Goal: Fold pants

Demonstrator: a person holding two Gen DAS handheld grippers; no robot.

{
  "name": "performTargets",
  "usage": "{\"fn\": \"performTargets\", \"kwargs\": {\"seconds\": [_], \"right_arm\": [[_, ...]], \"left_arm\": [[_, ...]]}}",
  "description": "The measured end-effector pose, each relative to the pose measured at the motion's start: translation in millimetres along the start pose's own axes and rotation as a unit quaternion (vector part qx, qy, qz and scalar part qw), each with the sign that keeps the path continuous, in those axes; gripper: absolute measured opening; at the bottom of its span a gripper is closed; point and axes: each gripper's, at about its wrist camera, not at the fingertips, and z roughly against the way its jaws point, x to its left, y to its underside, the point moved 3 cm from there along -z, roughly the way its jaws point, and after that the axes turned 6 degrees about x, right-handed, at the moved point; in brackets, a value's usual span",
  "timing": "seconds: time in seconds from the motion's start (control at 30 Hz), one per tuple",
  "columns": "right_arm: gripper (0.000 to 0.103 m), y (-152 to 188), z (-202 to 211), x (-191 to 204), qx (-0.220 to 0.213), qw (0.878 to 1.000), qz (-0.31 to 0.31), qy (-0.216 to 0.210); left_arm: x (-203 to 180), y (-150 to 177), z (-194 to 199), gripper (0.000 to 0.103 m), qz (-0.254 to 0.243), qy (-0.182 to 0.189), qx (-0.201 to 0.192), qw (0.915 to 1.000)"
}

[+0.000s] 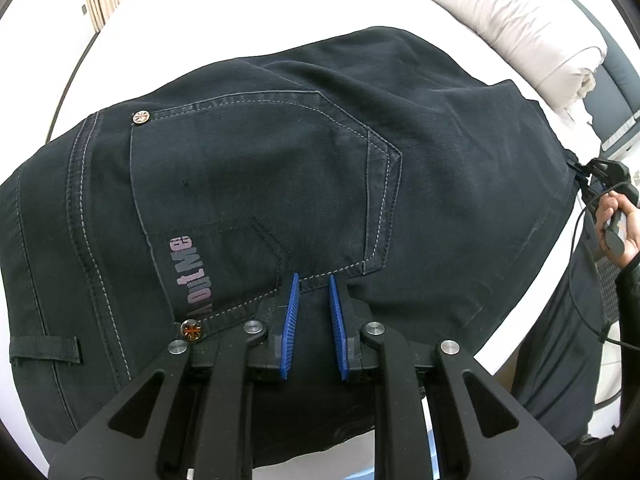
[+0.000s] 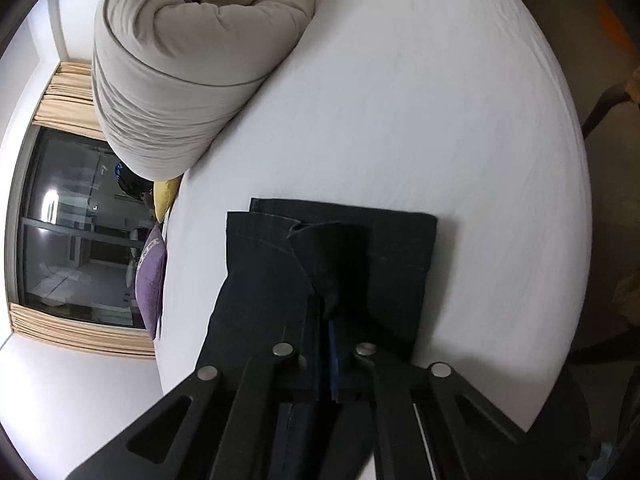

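Observation:
Dark navy pants (image 1: 304,152) lie on a white bed, back pocket up, with light stitching and a printed logo. My left gripper (image 1: 314,280) hovers just over the pocket's lower edge, its blue pads apart and holding nothing. In the right wrist view my right gripper (image 2: 325,312) is shut on the pants (image 2: 260,280) near the leg ends, pinching a raised fold of cloth; the hems lie flat on the sheet beyond it. The right gripper also shows at the pants' right edge in the left wrist view (image 1: 578,172), held by a hand.
A rolled beige duvet (image 2: 180,68) lies at the far side of the white bed (image 2: 440,120); it also shows in the left wrist view (image 1: 532,32). A purple cushion (image 2: 150,276) and a dark window are off the bed's left edge.

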Motion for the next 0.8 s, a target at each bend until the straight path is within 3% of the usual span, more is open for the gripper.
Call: {"fn": "performTargets", "kwargs": {"seconds": [0.27, 0.47, 0.8], "right_arm": [[0.003, -3.0, 26.6, -7.6, -0.033, 0.999, -0.011, -0.006], [0.002, -0.8, 27.5, -31.7, -0.027, 0.999, -0.018, 0.013], [0.000, -4.8, 33.4, -34.1, -0.027, 0.999, 0.017, 0.041]], "left_arm": [[4.6, -0.4, 2.9, 0.016, 0.005, 0.006, -0.002, 1.0000], [5.0, -0.6, 2.8, 0.016, 0.009, 0.006, -0.003, 0.9999], [22.2, 4.6, 8.6, 0.016, 0.032, 0.030, -0.015, 0.9989]]}}
